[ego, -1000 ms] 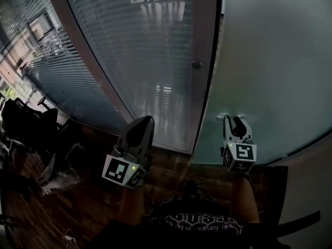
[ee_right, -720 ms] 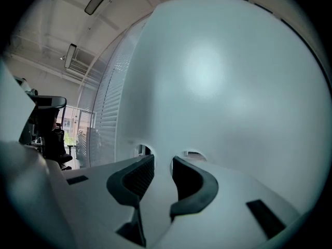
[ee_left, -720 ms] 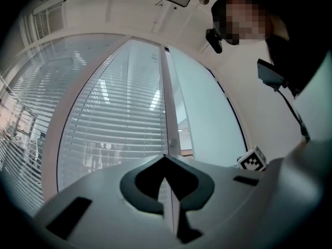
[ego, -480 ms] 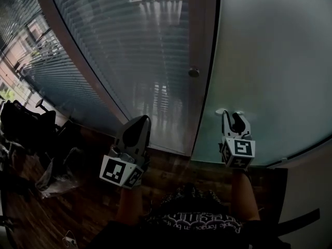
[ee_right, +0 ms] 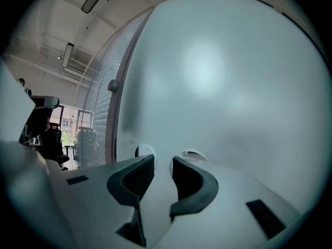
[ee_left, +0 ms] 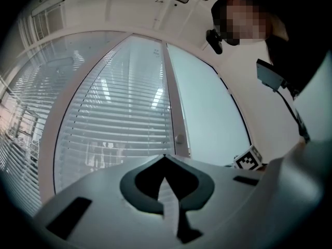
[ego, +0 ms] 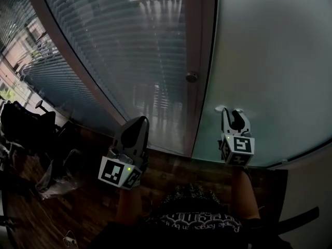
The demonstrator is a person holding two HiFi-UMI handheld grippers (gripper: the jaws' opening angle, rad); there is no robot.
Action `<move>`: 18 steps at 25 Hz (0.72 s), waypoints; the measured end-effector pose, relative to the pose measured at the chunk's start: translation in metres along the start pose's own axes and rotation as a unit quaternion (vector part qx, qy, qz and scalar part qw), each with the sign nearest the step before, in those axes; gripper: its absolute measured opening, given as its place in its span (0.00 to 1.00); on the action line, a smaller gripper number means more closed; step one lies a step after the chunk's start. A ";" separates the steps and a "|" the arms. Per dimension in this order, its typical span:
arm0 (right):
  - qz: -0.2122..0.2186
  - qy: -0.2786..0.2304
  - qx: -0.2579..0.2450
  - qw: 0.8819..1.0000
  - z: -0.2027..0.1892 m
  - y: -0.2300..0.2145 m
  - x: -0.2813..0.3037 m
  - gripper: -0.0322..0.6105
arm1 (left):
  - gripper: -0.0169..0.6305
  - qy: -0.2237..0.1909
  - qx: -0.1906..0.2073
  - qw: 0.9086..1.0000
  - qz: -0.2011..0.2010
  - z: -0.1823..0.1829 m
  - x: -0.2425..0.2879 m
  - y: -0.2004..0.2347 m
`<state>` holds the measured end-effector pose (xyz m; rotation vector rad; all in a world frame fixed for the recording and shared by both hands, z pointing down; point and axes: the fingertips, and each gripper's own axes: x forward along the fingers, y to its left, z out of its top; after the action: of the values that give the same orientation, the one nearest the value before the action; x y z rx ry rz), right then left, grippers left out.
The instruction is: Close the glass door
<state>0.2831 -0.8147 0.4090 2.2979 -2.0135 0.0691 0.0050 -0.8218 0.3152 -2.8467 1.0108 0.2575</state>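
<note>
The frosted glass door fills the right of the head view, its left edge beside a brown upright post that carries a small round knob. My right gripper points level at the frosted pane with its tips at the glass. Its jaws stand apart with nothing seen between the pads. Two small round marks show on the glass just past the tips. My left gripper hangs short of the glass wall with blinds; its jaws are shut and empty.
A dark office chair and bags stand on the wooden floor at the left. A white wall edge meets the door at the lower right. The person's body fills the bottom.
Both grippers have moved forward toward the glass. The round knob on the post has slid lower in the head view. The jaws of both look unchanged.
</note>
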 end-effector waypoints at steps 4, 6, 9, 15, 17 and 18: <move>-0.001 -0.002 -0.001 1.000 -0.003 -0.002 0.004 0.22 | 0.03 0.001 0.006 1.000 0.001 -0.004 0.001 0.001; -0.003 -0.001 0.002 1.000 -0.005 -0.002 0.007 0.22 | 0.03 0.003 0.007 1.000 0.001 -0.007 0.002 0.003; -0.002 -0.001 0.005 1.000 0.000 -0.003 0.011 0.22 | 0.03 -0.001 0.005 1.000 -0.001 -0.002 0.005 0.004; -0.007 0.003 0.007 1.000 0.001 -0.005 0.016 0.22 | 0.03 0.005 0.009 1.000 0.003 -0.002 0.007 0.008; -0.008 0.002 0.005 1.000 0.002 -0.006 0.017 0.22 | 0.03 -0.001 0.006 1.000 -0.001 0.000 0.008 0.006; -0.007 0.000 0.003 1.000 0.002 -0.006 0.018 0.22 | 0.03 -0.004 0.003 1.000 -0.001 0.001 0.008 0.006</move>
<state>0.2916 -0.8320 0.4085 2.3148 -2.0005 0.0755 0.0076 -0.8312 0.3123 -2.8387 1.0054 0.2638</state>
